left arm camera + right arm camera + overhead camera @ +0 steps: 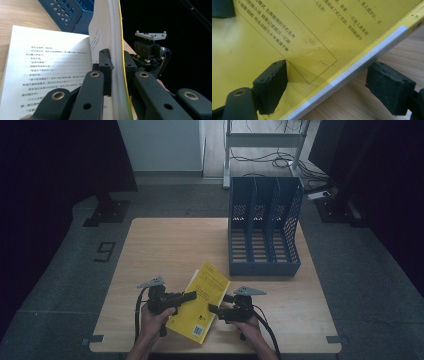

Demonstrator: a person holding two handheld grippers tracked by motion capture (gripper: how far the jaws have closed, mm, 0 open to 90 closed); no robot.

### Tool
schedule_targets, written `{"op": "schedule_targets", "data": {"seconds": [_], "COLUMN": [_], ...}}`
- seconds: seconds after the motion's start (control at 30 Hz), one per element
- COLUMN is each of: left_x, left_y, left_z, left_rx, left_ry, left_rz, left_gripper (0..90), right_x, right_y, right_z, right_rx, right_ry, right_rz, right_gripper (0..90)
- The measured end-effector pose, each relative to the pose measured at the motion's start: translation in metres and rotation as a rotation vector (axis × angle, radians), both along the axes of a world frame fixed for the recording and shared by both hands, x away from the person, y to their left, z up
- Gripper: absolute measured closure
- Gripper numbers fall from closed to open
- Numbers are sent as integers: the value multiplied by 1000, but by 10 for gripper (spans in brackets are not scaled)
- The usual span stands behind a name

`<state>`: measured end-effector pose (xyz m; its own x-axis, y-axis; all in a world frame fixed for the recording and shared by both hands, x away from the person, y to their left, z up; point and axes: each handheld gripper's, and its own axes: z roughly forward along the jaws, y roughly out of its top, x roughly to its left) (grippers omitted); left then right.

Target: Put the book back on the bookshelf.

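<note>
Both forearms enter from the bottom edge, left gripper [192, 295] held level, pointing right with jaws clamped tight on a thin sheaf, right gripper [212, 309] level too, pointing left toward it, jaws spread wide with nothing pressed between the pads [272, 83].

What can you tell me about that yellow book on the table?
The yellow book is a paperback with black print and a white band on its spine. It lies on the wooden table, in front of the blue file rack. It is partly open: the left gripper is clamped on the raised cover and some pages, showing printed text. The right gripper straddles its spine edge, jaws open.
</note>
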<state>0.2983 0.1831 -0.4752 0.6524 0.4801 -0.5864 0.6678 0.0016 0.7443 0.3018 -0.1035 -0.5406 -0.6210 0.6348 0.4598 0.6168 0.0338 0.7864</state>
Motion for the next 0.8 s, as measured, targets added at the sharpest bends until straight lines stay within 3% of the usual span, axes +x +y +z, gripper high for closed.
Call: {"op": "schedule_targets", "data": {"seconds": [0.33, 0.43, 0.53, 0.73, 0.8], "left_x": [-3, -6, -6, -4, -2], "left_y": [2, 4, 4, 3, 6], "left_z": [5, 10, 10, 7, 6], "left_rx": [-9, -26, -29, -29, -9], "left_ry": [-13, -20, -21, -13, -17], "left_rz": [-6, -17, -29, -33, -41], "left_gripper": [828, 828, 828, 827, 826], "right_x": [-1, -3, -3, -2, -3], "right_y": [-2, -2, -1, -3, -4], "right_z": [2, 4, 5, 4, 4], "right_rx": [33, 60, 82, 74, 76], "right_ry": [-8, -43, -47, -29, -33], "right_rz": [0, 4, 12, 8, 2], "right_gripper": [212, 181, 149, 168, 191]}}
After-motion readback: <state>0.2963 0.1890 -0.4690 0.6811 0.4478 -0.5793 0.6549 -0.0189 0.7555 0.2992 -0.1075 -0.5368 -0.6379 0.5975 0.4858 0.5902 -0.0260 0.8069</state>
